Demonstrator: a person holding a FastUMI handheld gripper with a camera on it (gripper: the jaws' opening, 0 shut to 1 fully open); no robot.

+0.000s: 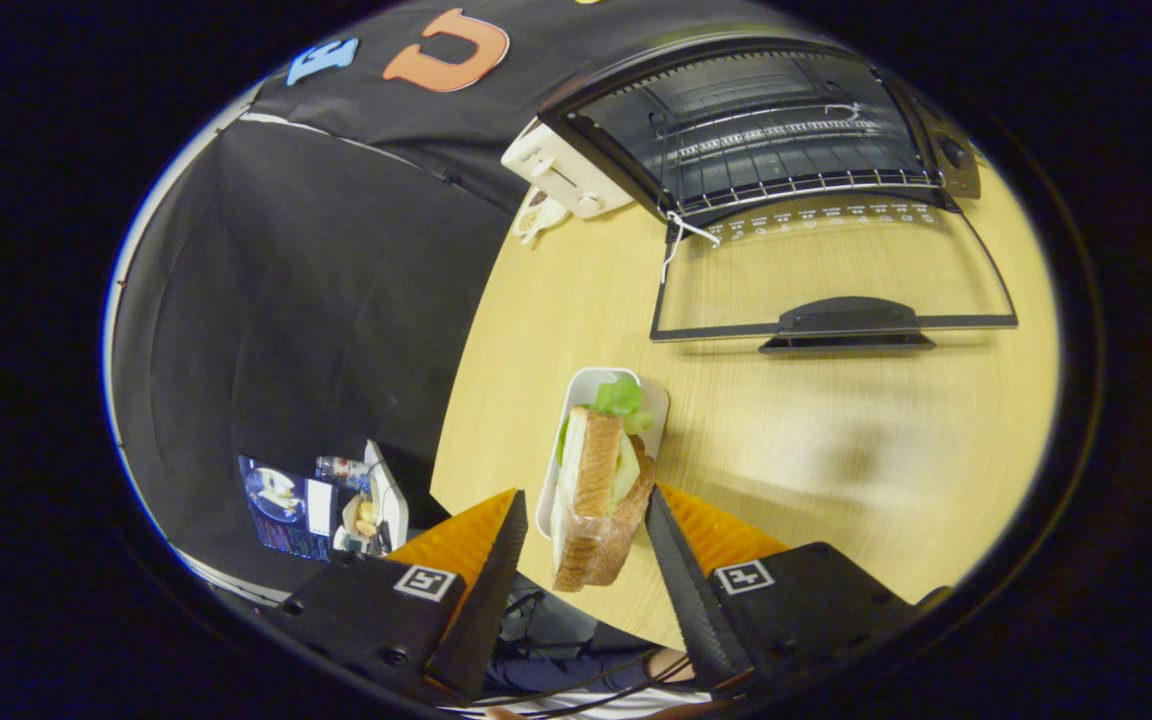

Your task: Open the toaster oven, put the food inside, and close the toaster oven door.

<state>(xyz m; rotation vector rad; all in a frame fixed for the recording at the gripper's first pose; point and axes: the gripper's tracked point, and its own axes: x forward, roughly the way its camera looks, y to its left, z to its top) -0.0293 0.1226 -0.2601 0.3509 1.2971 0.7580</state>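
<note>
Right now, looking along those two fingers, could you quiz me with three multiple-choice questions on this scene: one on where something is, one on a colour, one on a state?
1. Where is the sandwich?
A. On the oven rack
B. On a white tray between the fingers
C. Beside the white toaster

2. What colour is the leaf sticking out of the sandwich?
A. Green
B. Purple
C. Red

3. How is the toaster oven door?
A. Shut
B. Folded down flat, open
C. Taken off

Answers:
1 B: the sandwich lies on the white tray on the table, with the gripper spread open around it, its fingers not clearly pressing.
2 A: the lettuce at the sandwich's far end is green.
3 B: the glass door lies down towards the table, handle nearest, leaving the wire rack in the toaster oven bare.
</note>
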